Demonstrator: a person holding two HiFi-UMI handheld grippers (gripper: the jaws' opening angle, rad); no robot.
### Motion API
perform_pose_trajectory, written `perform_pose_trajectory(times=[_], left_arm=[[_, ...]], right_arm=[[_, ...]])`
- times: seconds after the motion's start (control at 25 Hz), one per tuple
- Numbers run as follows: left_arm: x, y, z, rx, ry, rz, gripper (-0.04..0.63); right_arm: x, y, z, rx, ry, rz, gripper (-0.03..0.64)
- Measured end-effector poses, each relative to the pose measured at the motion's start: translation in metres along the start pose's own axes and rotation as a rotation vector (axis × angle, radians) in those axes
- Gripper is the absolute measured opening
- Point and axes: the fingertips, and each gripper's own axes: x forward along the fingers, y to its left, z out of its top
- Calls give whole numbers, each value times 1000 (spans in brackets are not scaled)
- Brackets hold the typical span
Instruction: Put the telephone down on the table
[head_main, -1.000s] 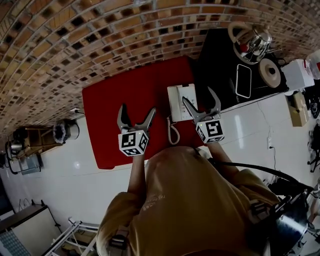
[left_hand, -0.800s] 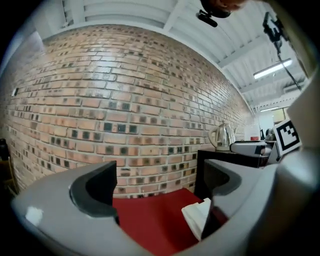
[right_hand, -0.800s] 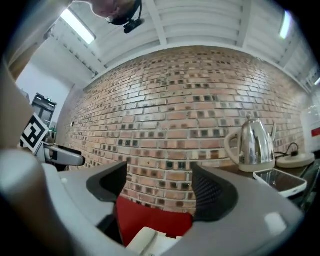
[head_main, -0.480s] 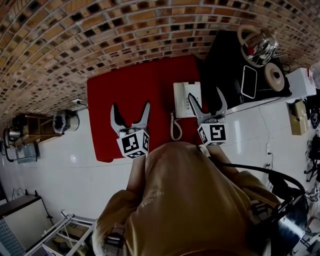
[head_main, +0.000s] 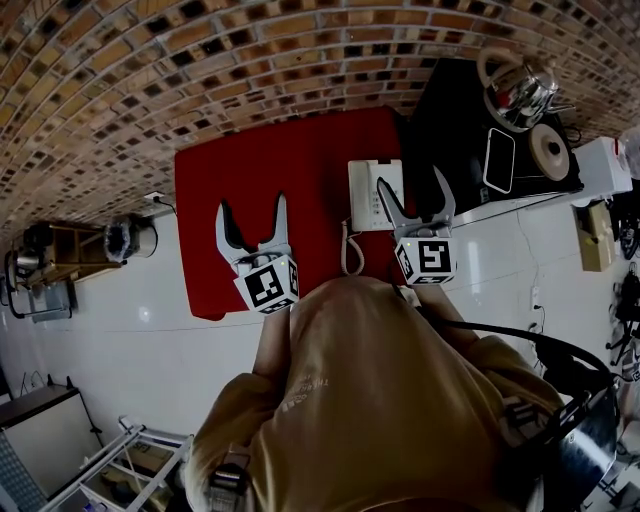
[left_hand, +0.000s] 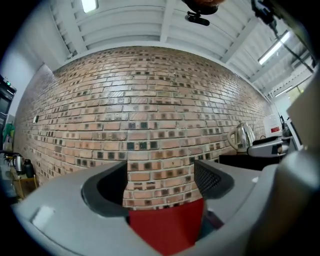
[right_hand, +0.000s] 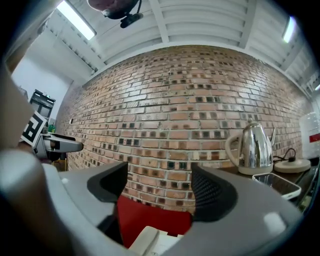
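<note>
A white telephone (head_main: 372, 195) lies flat on the red table (head_main: 260, 170), its coiled cord (head_main: 349, 252) hanging over the near edge. My right gripper (head_main: 415, 180) hovers over the phone's right side. Its jaws are closing slowly, still wide apart, with nothing between them. In the right gripper view the telephone (right_hand: 152, 241) shows below the jaws of the right gripper (right_hand: 157, 187). My left gripper (head_main: 251, 206) is held over the bare red top, left of the phone, open and empty. The left gripper view shows only brick wall and red table (left_hand: 167, 227) between its jaws.
Right of the red table stands a black counter (head_main: 450, 130) with a steel kettle (head_main: 517, 85), a flat dark screen (head_main: 499, 160) and a round base (head_main: 549, 150). A brick wall (head_main: 200, 70) runs behind. A shelf with pots (head_main: 60, 270) stands at the left on the white floor.
Both grippers have lifted off the table. The left one has shifted left and straightened. The telephone has stayed where it lies.
</note>
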Motion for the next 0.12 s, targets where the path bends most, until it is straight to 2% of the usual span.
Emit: perform_pose_trajectory(times=[0.12], left_arm=[[0, 4, 2, 3, -5, 9, 396]], right_arm=[[3, 3, 2, -7, -1, 4, 387]])
